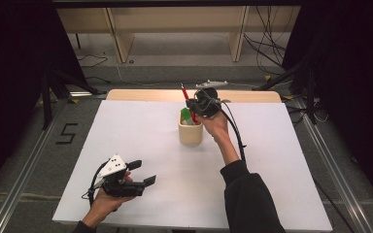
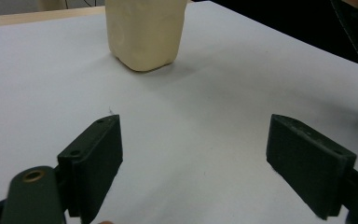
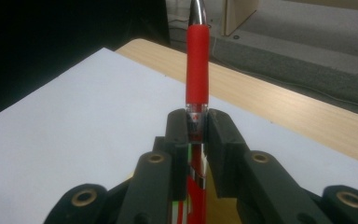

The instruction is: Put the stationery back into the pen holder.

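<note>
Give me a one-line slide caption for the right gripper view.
Right gripper jaws clamp an upright red pen above the white table.

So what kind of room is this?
Probably a lab or recording studio, not a home. A white table stands between black curtains, cables trail over the floor, and metal rails run beside it. The right gripper holds a red pen over a cup.

The white desk (image 1: 141,131) lies bare between the left gripper (image 1: 143,173) and the cream cup (image 1: 190,132), an open lane. Over the cup, the right gripper (image 1: 196,108) with its red pen (image 1: 186,93) blocks the way from above.
</note>
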The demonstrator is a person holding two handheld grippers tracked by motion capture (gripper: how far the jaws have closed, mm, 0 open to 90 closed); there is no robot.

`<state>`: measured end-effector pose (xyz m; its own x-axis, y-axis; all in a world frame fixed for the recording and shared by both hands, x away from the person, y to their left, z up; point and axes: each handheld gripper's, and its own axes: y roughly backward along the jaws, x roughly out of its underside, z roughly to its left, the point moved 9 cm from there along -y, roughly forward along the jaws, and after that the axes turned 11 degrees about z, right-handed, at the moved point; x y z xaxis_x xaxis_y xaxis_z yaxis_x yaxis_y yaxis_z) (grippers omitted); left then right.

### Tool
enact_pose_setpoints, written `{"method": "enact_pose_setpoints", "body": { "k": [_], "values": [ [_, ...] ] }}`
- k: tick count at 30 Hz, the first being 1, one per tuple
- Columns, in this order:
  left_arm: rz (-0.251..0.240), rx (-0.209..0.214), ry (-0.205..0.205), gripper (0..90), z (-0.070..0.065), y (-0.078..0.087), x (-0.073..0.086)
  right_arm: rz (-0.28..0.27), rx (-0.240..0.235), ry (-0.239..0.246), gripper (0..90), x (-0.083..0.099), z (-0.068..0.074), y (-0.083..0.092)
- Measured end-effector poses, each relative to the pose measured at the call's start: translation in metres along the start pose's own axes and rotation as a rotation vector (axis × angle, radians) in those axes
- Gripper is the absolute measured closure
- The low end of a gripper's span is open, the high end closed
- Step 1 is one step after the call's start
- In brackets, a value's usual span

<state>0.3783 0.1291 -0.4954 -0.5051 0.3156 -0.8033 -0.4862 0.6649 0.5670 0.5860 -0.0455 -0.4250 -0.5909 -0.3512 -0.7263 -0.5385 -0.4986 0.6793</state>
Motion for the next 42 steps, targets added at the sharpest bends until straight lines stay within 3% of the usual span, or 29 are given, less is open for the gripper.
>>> {"method": "enact_pose_setpoints", "body": {
  "k": [5,6,8,9,14,20,31,42],
  "values": [
    [-0.001,0.0,-0.002,18.3,0.0,0.0,0.0,0.002,-0.004,-0.012,78.7,0.006,0.0,-0.002],
    [-0.002,0.0,0.001,18.2,0.0,0.0,0.0,-0.002,-0.008,-0.012,75.6,0.007,0.0,-0.002],
    [0.0,0.001,0.001,18.2,0.0,0.0,0.0,-0.004,0.002,-0.018,54.7,0.009,-0.001,-0.001],
    [0.003,0.0,0.001,18.3,0.0,-0.001,0.0,0.006,0.005,-0.022,49.1,0.009,-0.002,0.0],
    [0.006,0.0,-0.003,18.3,0.0,-0.001,0.001,-0.02,-0.013,-0.003,40.4,0.004,0.001,0.015],
    [0.003,-0.002,0.0,18.2,0.0,-0.001,0.0,-0.01,-0.006,0.028,37.1,0.007,0.005,0.025],
    [0.004,-0.003,0.0,18.3,0.001,-0.001,0.001,-0.03,-0.043,0.042,33.1,0.015,0.015,0.042],
    [0.004,-0.003,0.006,18.2,0.002,-0.001,0.001,-0.037,-0.061,0.059,31.4,0.04,0.02,0.053]
  ]
}}
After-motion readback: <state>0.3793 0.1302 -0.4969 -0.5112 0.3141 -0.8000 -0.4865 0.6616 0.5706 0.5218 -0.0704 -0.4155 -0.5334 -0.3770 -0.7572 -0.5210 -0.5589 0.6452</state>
